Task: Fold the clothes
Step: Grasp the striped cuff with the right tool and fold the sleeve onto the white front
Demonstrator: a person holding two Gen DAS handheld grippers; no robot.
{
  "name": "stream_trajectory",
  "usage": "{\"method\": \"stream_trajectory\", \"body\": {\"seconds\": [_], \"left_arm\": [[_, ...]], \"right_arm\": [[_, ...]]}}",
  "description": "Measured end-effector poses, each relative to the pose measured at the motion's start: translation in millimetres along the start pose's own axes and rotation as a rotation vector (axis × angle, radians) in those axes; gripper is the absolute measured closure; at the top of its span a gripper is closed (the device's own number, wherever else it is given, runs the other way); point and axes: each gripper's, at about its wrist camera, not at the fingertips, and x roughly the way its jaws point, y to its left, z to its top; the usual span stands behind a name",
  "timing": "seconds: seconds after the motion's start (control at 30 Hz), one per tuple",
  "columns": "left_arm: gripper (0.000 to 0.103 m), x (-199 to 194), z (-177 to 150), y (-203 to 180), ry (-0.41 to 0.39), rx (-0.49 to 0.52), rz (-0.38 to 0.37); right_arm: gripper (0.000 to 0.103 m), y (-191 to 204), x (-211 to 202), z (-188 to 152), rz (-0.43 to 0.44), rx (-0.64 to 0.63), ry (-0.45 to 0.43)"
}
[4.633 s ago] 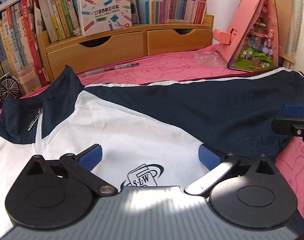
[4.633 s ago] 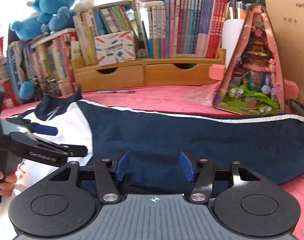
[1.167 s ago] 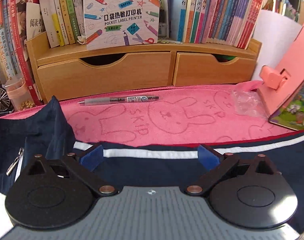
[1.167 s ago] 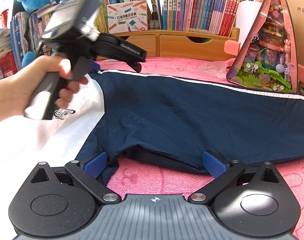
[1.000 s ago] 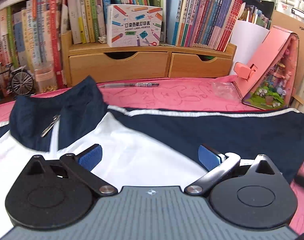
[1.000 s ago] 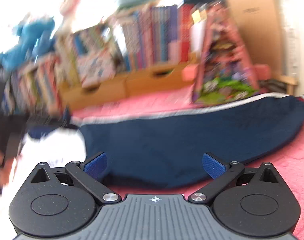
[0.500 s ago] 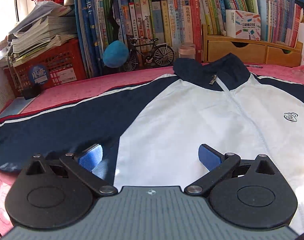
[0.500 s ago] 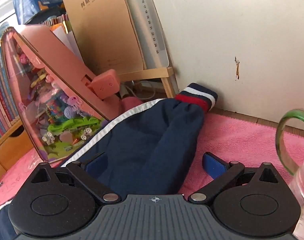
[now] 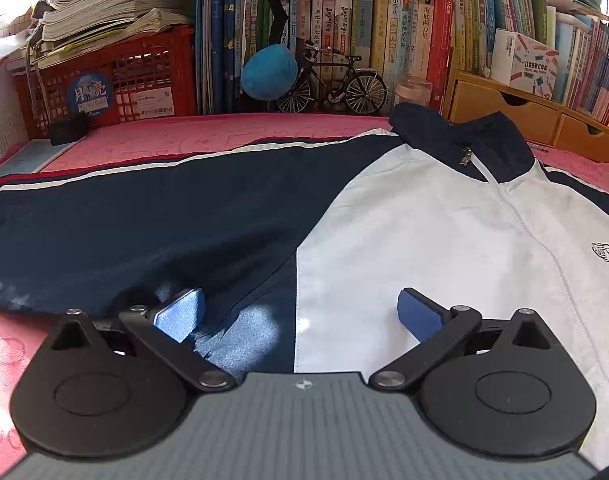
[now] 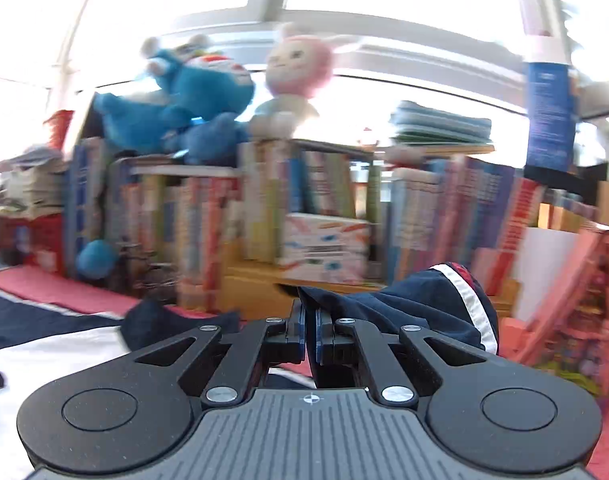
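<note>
A navy and white zip jacket (image 9: 424,216) lies spread flat on the pink cloth. Its navy sleeve (image 9: 124,216) stretches out to the left. My left gripper (image 9: 300,312) hovers open low over the seam between that sleeve and the white front, with nothing between its blue pads. In the right wrist view my right gripper (image 10: 309,330) is shut on the jacket's other sleeve (image 10: 416,304), which hangs bunched over the fingers with its red, white and navy cuff lifted off the table. The jacket's white front (image 10: 56,352) lies below at the left.
Books (image 9: 384,32), a red crate (image 9: 112,80), a model bicycle (image 9: 336,84) and wooden drawers (image 9: 516,116) line the back edge. Plush toys (image 10: 192,112) sit on the books. A pink toy house (image 10: 576,304) stands at the right. Pink cloth (image 9: 184,140) shows behind the left sleeve.
My right gripper has shut on the sleeve near the cuff and lifted it, swinging leftward toward the bookshelf. My left gripper stays open and has edged slightly nearer the left sleeve.
</note>
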Motion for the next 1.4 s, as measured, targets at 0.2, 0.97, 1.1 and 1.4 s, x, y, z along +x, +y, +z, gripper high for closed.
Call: {"method": "stream_trajectory", "body": {"seconds": [0.2, 0.97, 1.1, 1.4], "left_arm": [[0.0, -2.1, -0.1, -0.8, -0.003, 0.007, -0.024], [0.0, 40.5, 38.5, -181.6, -0.09, 0.46, 0.006], [0.0, 44.8, 55.9, -113.5, -0.053, 0.285, 0.256], [0.0, -24.8, 26.1, -157.6, -0.143, 0.475, -0.303]], "right_arm": [[0.057, 124.3, 30.0, -31.0, 0.313, -0.224, 0.247], [0.008, -26.9, -29.2, -59.0, 0.058, 0.077, 0.256], [0.006, -44.0, -29.9, -67.3, 0.035, 0.138, 0.262], [0.001, -52.7, -21.8, -79.4, 0.045, 0.201, 0.306]]}}
